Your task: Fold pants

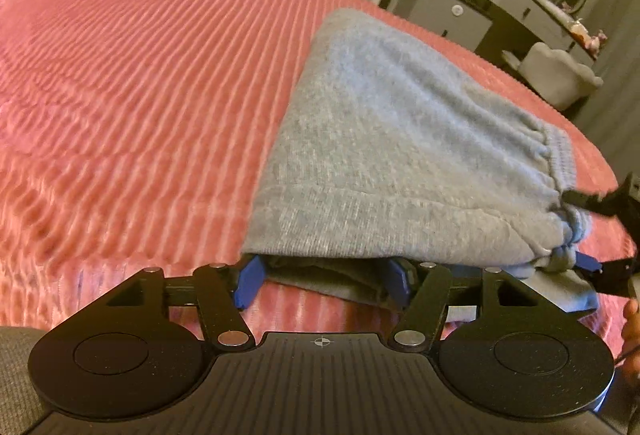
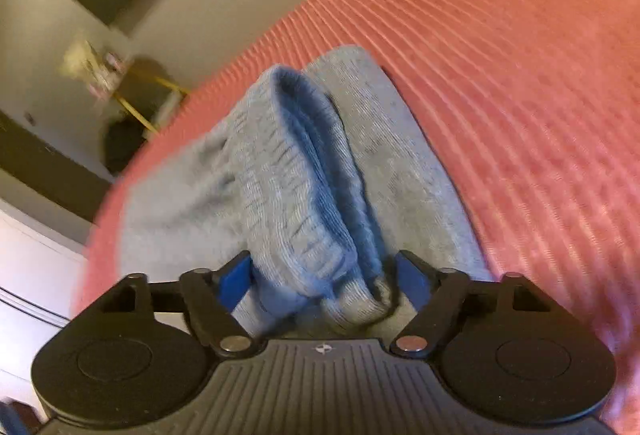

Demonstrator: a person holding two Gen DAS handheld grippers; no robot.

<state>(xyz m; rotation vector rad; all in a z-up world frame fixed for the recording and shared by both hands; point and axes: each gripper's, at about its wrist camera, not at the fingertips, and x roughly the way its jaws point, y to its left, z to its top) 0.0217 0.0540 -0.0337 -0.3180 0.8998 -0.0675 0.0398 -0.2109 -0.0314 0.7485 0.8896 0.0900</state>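
The pants (image 1: 384, 139) look soft and floppy (best held at the thick waistband); the left gripper (image 1: 324, 275) and right gripper (image 2: 324, 275) each clamp them.

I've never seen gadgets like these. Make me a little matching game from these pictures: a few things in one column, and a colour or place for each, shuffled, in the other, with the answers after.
Things:
1. pants
2. bedspread
3. finger pads
4. left gripper

Descriptions:
A. ribbed, salmon pink
B. bright blue
C. grey, with a gathered ribbed waistband
D. tucked under the near edge of the folded cloth

Pairs: 1-C, 2-A, 3-B, 4-D

The right gripper has the bunched waistband between its fingers.
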